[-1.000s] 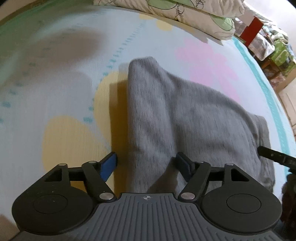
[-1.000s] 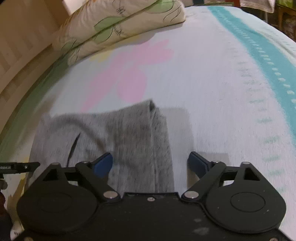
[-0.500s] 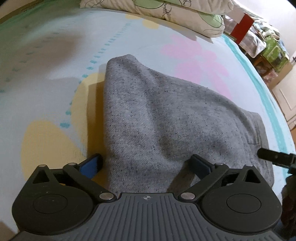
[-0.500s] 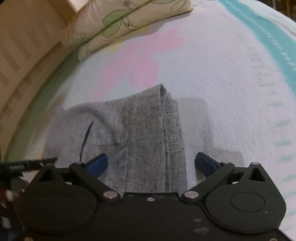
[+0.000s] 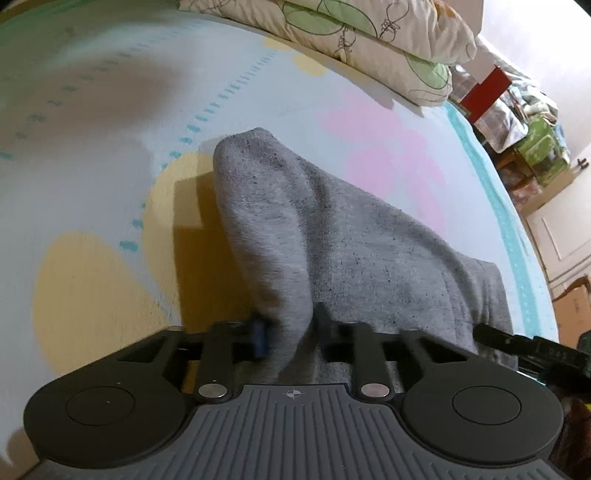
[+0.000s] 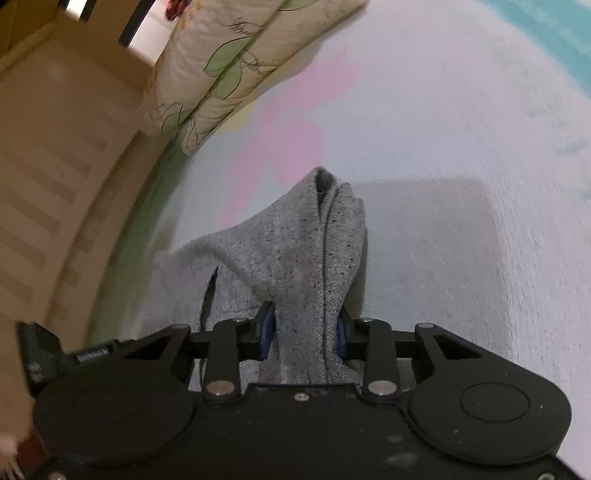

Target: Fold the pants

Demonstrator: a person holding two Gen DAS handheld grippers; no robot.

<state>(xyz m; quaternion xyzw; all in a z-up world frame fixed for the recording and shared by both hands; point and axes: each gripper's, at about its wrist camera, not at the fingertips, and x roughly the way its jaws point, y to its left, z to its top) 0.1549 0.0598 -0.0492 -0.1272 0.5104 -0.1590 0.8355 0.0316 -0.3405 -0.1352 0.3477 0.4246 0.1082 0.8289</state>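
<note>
1. On the bed (image 5: 92, 155), grey pants (image 5: 369, 251) are seen lying partly folded, near the pillows (image 5: 369, 33).
2. Left tongs (image 5: 288, 332) are clamped on a bunched fold at the pants' near left edge; cloth is pinched between the pads and tented up toward the camera.
3. Right tongs (image 6: 304, 332) are clamped on the pants' near right end, a seam running up through the pinched ridge.
4. Step in hand, as judged: both near corners gripped, ready for a fold.
5. Next move, as judged: both corners to be lifted together and carried over toward the far edge, kept level and evenly spread so the layers are laid without a twist. Slipping of the thick bunch from either grip is a risk.
6. Against the earlier frames: both pairs of tongs were then spread wide astride flat cloth; the jaws have just been closing, and the cloth is now gathered into ridges between them.
</note>
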